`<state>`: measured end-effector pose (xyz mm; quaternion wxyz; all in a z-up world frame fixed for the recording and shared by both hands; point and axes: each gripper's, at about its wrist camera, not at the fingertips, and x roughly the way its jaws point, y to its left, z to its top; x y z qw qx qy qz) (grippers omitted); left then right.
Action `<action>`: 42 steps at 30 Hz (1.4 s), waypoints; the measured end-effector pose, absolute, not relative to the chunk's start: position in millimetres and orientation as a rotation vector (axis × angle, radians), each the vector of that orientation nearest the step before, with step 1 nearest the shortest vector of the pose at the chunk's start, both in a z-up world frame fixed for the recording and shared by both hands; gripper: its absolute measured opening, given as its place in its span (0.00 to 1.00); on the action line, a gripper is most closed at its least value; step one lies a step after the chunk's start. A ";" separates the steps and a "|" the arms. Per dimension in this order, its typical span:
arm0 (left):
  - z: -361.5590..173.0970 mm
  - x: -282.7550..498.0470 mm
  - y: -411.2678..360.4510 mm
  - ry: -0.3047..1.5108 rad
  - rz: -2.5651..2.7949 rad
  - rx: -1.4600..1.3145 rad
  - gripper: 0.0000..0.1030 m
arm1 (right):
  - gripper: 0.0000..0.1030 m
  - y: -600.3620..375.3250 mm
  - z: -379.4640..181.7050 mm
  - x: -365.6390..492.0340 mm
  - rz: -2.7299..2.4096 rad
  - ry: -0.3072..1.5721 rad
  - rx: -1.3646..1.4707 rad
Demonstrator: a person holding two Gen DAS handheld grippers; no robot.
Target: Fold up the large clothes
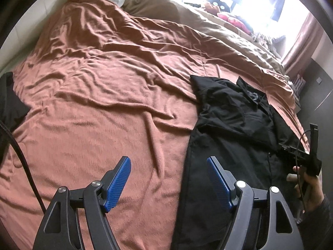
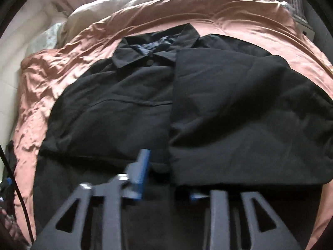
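A black collared shirt (image 2: 129,108) lies on a bed with a rust-pink cover (image 1: 100,95). Its right side and sleeve (image 2: 239,114) are folded over the front; the collar (image 2: 154,48) points away. In the left wrist view the shirt (image 1: 233,129) lies to the right. My left gripper (image 1: 168,179) is open and empty above the bed cover, just left of the shirt's edge. My right gripper (image 2: 166,173) is low over the shirt's lower part; its left finger (image 2: 141,166) shows, the right finger is hidden under the folded cloth. The view is blurred. The right gripper's body (image 1: 308,156) shows in the left view.
A beige duvet (image 1: 187,14) and pillows lie at the head of the bed. Soft toys (image 1: 229,18) sit by the bright window with pink curtains. A black cable (image 1: 20,158) hangs at the left. The bed's right edge is close to the shirt.
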<state>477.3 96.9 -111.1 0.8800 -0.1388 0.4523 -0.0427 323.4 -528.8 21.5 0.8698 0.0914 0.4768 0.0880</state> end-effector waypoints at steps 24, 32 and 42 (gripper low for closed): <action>-68.3 454.1 -33.8 0.909 -0.190 -0.191 0.74 | 0.76 -723.8 48.8 225.6 0.062 0.929 0.418; -79.8 477.4 -74.9 0.922 -0.227 -0.156 0.74 | 0.76 -780.6 46.7 205.7 0.008 0.899 0.553; -102.4 493.4 -85.2 0.964 -0.229 -0.133 0.74 | 0.58 -761.0 28.5 229.7 0.102 0.945 0.665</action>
